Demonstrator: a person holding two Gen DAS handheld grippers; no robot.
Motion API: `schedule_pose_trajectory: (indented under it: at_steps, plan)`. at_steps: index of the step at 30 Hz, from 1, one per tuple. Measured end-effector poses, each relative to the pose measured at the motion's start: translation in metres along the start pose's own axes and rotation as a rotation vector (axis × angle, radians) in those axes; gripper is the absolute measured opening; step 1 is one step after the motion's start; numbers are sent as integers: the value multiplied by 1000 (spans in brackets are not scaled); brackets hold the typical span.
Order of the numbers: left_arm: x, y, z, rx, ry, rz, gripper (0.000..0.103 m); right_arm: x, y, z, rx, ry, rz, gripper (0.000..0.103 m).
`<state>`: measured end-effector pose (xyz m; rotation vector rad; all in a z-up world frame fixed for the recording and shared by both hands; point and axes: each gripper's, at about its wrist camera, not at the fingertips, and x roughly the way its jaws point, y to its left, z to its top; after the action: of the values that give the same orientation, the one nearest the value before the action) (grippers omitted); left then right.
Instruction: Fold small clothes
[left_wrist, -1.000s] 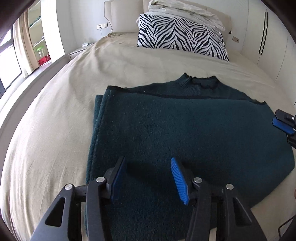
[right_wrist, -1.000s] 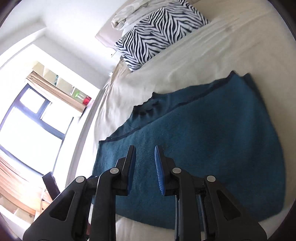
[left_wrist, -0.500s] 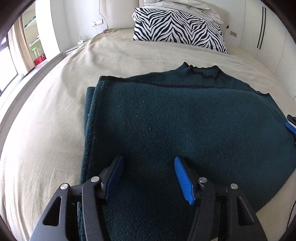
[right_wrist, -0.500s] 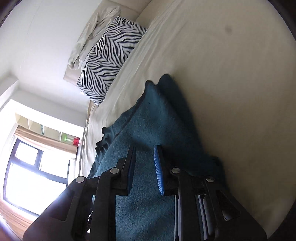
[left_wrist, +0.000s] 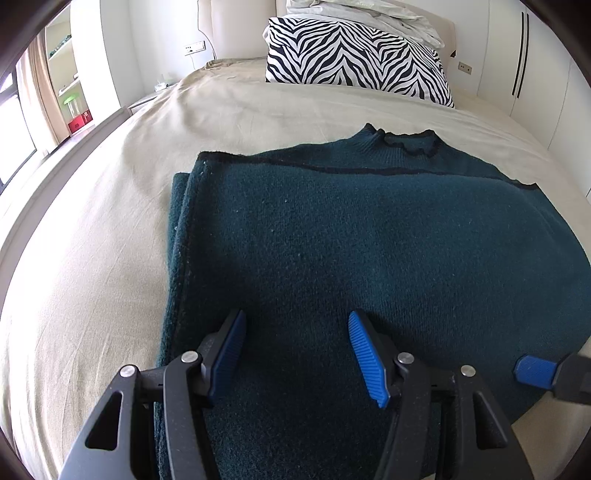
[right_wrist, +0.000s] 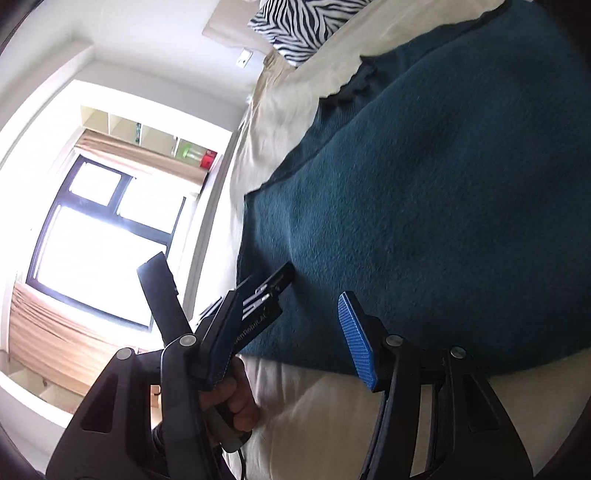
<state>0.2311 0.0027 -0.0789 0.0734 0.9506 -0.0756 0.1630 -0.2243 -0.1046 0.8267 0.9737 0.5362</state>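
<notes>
- A dark green sweater (left_wrist: 369, 236) lies folded and flat on a bed (left_wrist: 92, 258) with a beige sheet, its collar toward the zebra-striped pillow (left_wrist: 354, 62) at the headboard.
- The left tool (left_wrist: 295, 350) hovers over the near part of the sweater, its blue pads spread apart with nothing pinched between them.
- The right tool (right_wrist: 288, 332) sits at the near right edge of the sweater, over the hem and the bare sheet; its jaws are opening and no cloth is between them.
- In the left wrist view one blue pad of the right tool shows low at the right, beside the sweater's hem.
- In the right wrist view a hand (right_wrist: 236, 398) grips the left tool's handle.
- A window (right_wrist: 96, 243) with a dark frame stands beside the bed.
</notes>
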Motion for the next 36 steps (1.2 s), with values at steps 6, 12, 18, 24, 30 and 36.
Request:
schedule_pose_trajectory:
  at_steps: [6,12,18,24,30,36]
  plan:
    - [-1,1,-3,1,-10,-6,62,-31,-57,1,156,-102,23,49]
    - [-2,2,-4,0,-14,-8,62,-118,-113,4,280,-348,-18,48]
    - [-32,9,-9,-100,-15,-102,49,-155,-133,-8,335,-428,-18,51]
    - [-60,-37,-29,-42,-10,-305,47,-133,-94,-20,315,-347,117,53]
    - [-36,-10,-44,-135,37,-291,27,-80,-58,-32,198,-150,51,53]
    - [-42,21,-59,-207,37,-314,22,-130,-113,-39,351,-324,83,49]
